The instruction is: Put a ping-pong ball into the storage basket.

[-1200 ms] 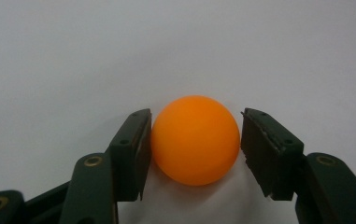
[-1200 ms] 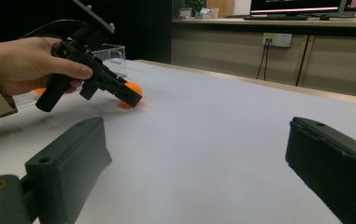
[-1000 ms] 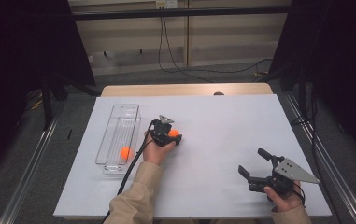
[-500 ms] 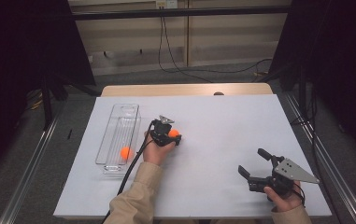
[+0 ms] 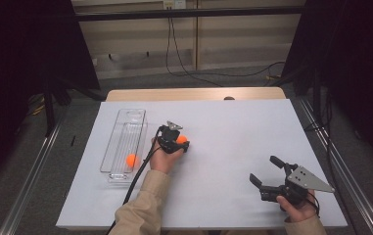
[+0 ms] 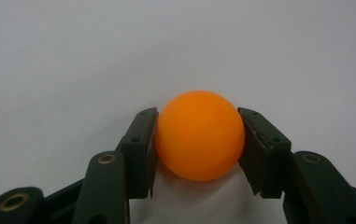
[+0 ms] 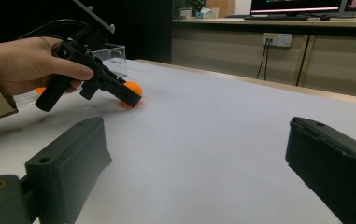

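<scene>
Two orange balls: one [image 5: 132, 160] lies in the clear tray [image 5: 125, 128] at left | other ball [image 6: 199, 135] on the table [image 5: 233, 127], left hand-held gripper [image 5: 181, 143] just closed on it | right hand-held gripper [image 5: 267, 172] open, empty, near right | lift and tray drop remain, by appearances.

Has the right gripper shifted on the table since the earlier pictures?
No. The right gripper sits at the same spot near the table's front right corner, jaws open.
</scene>
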`<action>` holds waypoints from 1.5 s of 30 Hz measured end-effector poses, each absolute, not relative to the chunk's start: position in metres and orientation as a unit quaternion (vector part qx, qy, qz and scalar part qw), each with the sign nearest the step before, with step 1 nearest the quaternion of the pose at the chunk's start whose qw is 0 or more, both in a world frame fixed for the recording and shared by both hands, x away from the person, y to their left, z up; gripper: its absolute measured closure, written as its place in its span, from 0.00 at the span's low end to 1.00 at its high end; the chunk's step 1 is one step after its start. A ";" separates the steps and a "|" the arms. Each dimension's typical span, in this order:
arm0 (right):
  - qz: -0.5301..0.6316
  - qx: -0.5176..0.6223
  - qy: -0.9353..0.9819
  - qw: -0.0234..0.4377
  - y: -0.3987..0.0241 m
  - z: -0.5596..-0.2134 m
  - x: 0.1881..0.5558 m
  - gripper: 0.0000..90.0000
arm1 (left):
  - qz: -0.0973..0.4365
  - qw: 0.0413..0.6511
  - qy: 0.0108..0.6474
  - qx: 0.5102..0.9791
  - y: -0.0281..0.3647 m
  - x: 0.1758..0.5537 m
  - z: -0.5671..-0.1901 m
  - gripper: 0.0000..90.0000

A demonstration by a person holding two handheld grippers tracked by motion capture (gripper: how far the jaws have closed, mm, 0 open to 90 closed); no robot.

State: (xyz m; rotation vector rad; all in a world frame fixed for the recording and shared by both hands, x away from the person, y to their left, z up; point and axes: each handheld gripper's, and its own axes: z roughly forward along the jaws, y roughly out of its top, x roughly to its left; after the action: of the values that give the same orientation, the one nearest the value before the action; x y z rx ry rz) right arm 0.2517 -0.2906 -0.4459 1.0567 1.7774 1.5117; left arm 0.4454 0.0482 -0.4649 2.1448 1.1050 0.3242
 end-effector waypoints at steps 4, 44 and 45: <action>0.565 0.395 0.665 0.286 -0.291 -0.446 0.252 0.05 | 0.124 0.347 0.426 0.826 0.048 0.446 -0.465 0.56; 0.566 0.394 0.665 0.287 -0.291 -0.446 0.252 0.05 | 0.080 0.365 0.442 0.816 0.062 0.441 -0.442 0.56; 0.566 0.394 0.665 0.287 -0.291 -0.446 0.251 0.05 | 0.080 0.366 0.443 0.815 0.062 0.441 -0.442 0.57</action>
State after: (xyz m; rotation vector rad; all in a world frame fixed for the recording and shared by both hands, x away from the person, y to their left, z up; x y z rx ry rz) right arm 0.2515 -0.2912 -0.4457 1.0537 1.7755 1.5117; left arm 0.4411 0.0625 -0.4416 2.0947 1.1390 0.2049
